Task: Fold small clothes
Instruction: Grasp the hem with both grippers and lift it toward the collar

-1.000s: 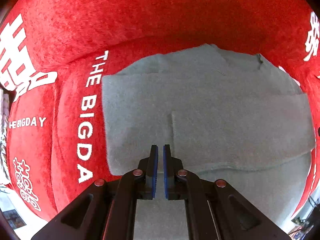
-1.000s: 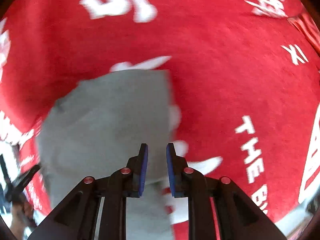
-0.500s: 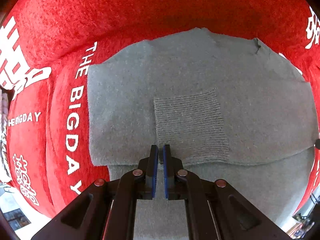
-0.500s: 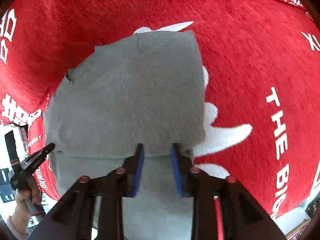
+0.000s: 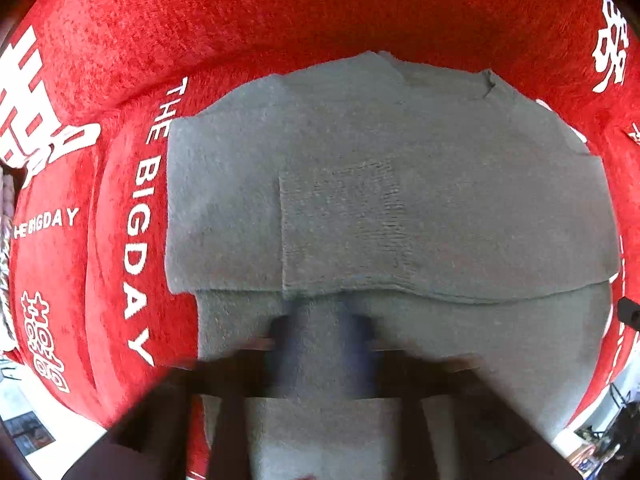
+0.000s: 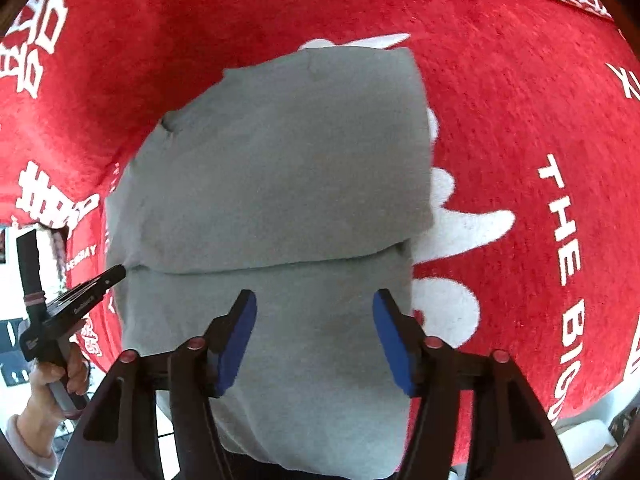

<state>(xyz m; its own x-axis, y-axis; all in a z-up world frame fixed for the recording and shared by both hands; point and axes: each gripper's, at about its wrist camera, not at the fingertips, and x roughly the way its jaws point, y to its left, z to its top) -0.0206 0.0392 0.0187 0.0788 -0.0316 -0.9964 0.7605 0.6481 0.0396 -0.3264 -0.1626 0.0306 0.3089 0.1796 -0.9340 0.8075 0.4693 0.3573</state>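
Note:
A grey knit garment (image 5: 400, 208) lies on the red cloth, folded, with a top layer whose edge runs across the middle and a ribbed cuff patch (image 5: 344, 220) on it. It also shows in the right wrist view (image 6: 280, 184). My left gripper (image 5: 324, 344) hovers over the garment's near part; its fingers are blurred and stand apart, open. My right gripper (image 6: 314, 336) is wide open and empty over the near layer, just short of the fold edge. The left gripper in the person's hand also shows in the right wrist view (image 6: 76, 304).
A red plush cloth (image 5: 280, 20) with white lettering covers the surface and bulges up around the garment. The cloth's edge and floor clutter show at the lower corners (image 5: 28, 436).
Both grippers have opened: the left from shut to apart, the right from narrow to wide. The garment's top layer now lies flat, released.

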